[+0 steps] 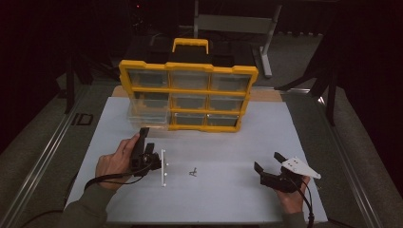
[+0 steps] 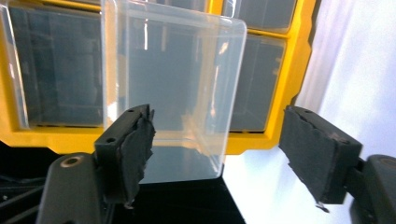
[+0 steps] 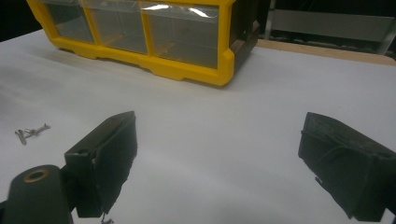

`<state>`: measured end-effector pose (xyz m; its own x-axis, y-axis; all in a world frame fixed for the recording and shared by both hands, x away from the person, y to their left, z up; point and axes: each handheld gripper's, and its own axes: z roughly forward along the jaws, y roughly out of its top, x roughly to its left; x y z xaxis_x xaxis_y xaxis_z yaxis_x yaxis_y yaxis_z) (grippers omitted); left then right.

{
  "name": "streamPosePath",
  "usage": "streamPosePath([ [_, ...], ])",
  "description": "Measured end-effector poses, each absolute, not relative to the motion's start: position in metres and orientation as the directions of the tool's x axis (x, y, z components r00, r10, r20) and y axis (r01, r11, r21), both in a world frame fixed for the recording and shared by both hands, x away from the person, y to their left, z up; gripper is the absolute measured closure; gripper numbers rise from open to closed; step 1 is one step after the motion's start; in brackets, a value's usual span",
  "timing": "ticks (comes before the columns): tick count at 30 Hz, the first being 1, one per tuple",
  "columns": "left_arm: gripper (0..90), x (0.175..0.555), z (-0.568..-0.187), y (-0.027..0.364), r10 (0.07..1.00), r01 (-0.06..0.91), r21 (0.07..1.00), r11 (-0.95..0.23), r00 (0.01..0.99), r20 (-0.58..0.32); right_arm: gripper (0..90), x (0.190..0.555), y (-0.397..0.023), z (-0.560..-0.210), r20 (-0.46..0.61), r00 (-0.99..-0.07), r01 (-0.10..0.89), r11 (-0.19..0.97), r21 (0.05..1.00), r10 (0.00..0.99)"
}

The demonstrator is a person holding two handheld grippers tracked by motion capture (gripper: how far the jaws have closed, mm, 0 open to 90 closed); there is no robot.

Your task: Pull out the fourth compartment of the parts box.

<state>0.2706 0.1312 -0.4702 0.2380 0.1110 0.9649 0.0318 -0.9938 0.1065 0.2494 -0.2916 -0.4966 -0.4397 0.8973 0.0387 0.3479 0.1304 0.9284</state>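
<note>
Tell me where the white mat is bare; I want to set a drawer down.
Bare between the organizer and the right gripper, and along the near edge. Crowded at left: pulled-out drawer, left gripper, white strip, small screws.

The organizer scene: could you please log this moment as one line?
left gripper: open, facing pulled-out clear drawer | right gripper: open, empty | screws: loose on table | organizer: upright

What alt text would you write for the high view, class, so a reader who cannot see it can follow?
A yellow organizer of clear drawers stands on a white table, its bottom-left drawer pulled out. A person's left gripper points toward that drawer, jaws open; the right gripper rests open at the right. Small screws lie between them.
</note>
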Motion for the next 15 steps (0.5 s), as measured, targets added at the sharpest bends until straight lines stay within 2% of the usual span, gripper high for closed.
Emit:
streamPosePath([
  [8, 18.6, 0.264, -0.482, 0.133, 0.222, 0.038, 0.220, -0.975, 0.299, 0.928, 11.6, 0.249, -0.291, -0.497, 0.040, -0.441, 0.348, 0.130, 0.929, 0.896],
  [15, 11.9, 0.260, -0.490, 0.138, 0.357, 0.080, 0.355, -0.931, 0.397, 0.845, 11.6, 0.250, -0.291, -0.497, 0.040, -0.441, 0.348, 0.130, 0.929, 0.896],
])
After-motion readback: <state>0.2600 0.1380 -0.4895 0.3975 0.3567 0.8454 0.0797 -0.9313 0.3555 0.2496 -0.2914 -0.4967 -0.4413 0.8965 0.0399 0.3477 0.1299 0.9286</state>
